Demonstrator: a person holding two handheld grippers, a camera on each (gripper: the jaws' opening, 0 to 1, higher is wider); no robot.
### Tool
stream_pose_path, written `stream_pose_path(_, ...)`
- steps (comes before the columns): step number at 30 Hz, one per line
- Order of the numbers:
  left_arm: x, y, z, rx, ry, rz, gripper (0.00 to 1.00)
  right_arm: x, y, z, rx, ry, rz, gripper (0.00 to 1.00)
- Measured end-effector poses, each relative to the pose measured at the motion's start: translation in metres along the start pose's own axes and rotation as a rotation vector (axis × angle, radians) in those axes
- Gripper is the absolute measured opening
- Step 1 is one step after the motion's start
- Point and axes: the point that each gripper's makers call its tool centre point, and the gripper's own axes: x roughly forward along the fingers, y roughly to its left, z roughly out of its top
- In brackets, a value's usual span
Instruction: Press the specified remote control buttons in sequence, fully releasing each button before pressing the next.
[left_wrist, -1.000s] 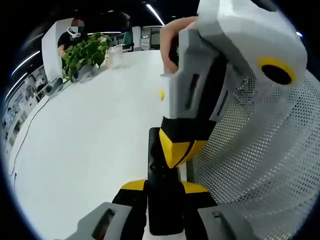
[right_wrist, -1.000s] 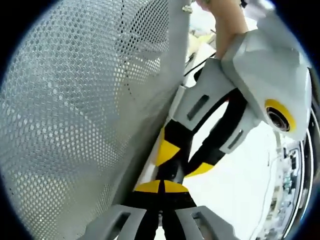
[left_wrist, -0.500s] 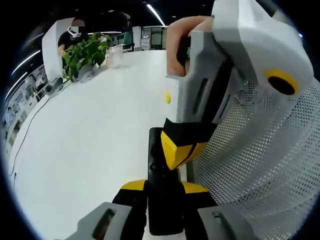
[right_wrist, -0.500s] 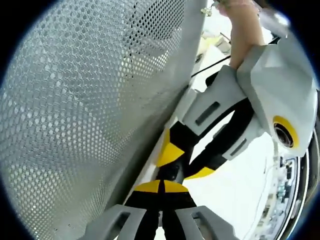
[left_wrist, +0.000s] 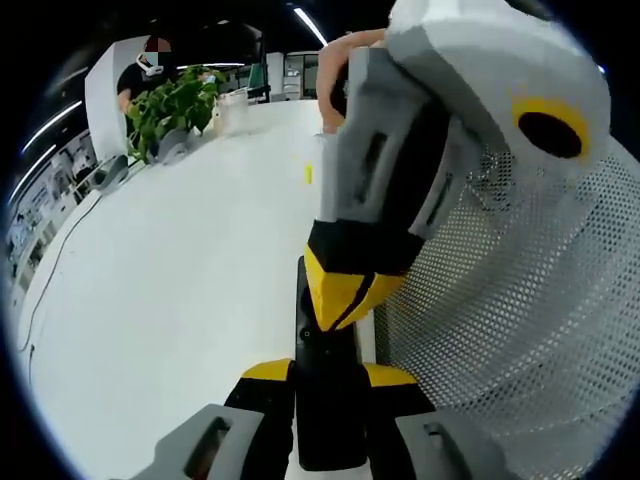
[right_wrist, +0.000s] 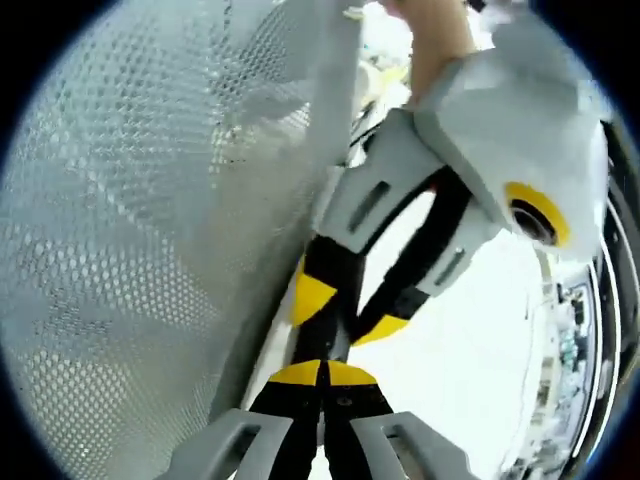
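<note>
White table (left_wrist: 180, 260); left gripper (left_wrist: 328, 385) clamps slim black remote (left_wrist: 325, 400); right gripper (right_wrist: 322, 375) closed.

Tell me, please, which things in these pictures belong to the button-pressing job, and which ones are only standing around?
Belong to the job:
- black remote control, held by the left gripper
- right gripper, its shut yellow tips at the remote

Just standing around:
- white mesh basket
- potted plant
- white table
- small yellow thing
</note>
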Motion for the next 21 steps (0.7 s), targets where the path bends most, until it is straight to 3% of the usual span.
stream_pose_path(2,0.0,0.0,-0.0002,0.004,0.0,0.0,0.25,0.0013,-0.0038,-0.002,0.042,-0.001,-0.001,0.0)
stream_pose_path(5,0.0,0.0002,-0.0003,0.005,-0.001,0.0,0.25,0.0071,0.006,-0.0029,0.089,-0.007,0.056,0.0)
stream_pose_path(19,0.0004,0.0004,-0.0005,0.014,0.007,0.008,0.26,0.0076,0.0008,-0.0037,0.294,-0.054,0.06,0.0)
stream_pose_path(21,0.0003,0.0005,-0.0003,0.02,0.01,0.007,0.26,0.0076,0.001,-0.0034,0.287,-0.051,0.06,0.0)
